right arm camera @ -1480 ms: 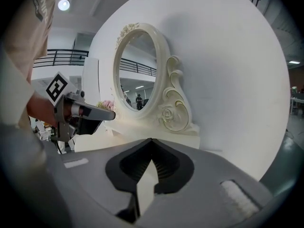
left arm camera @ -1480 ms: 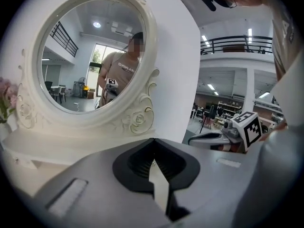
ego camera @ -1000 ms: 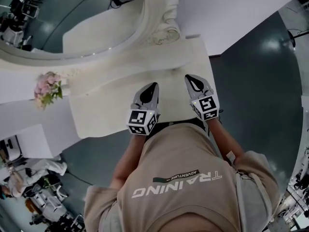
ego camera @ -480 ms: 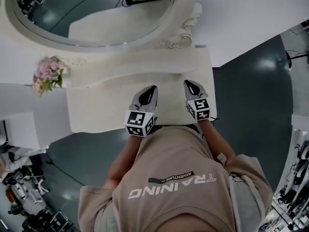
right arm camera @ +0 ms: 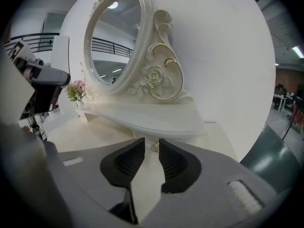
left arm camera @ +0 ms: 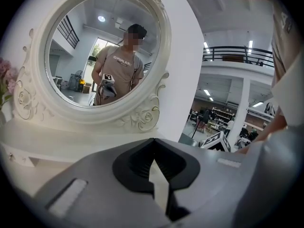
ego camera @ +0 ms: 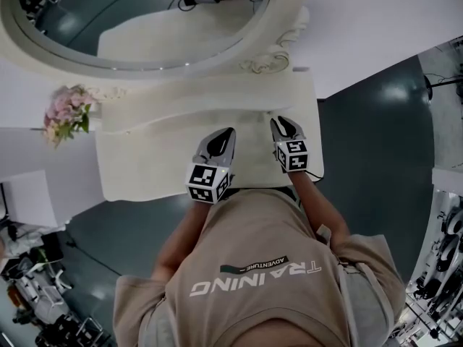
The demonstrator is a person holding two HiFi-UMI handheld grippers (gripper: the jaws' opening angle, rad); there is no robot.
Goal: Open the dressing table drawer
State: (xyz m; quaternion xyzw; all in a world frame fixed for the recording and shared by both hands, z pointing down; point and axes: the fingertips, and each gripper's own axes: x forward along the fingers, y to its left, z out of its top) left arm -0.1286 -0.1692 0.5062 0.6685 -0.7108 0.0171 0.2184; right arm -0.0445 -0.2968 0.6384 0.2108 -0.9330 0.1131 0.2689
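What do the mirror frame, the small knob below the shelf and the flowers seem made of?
Mirror frame: glossy cream paint over carved wood or moulded resin, with gilt lines on scrolls and rose.
Knob: likely metal or glass, since it glints; too small to be sure.
Flowers: possibly artificial, fabric or plastic; pink blooms, detail unclear.

The head camera is looking steeply down from above the person's shoulders. It is taking in the whole desk (ego camera: 145, 168), the oval mirror (ego camera: 108, 27) at the far side and the flowers (ego camera: 65, 118) at the far left. The camera on the left claw (ego camera: 228, 132) is sitting low over the desk, facing the mirror almost head-on from nearby. The one on the right claw (ego camera: 286, 123) is facing far and left, catching the mirror obliquely. All three are sharing mirror and flowers, and each claw camera is glimpsing the other claw.
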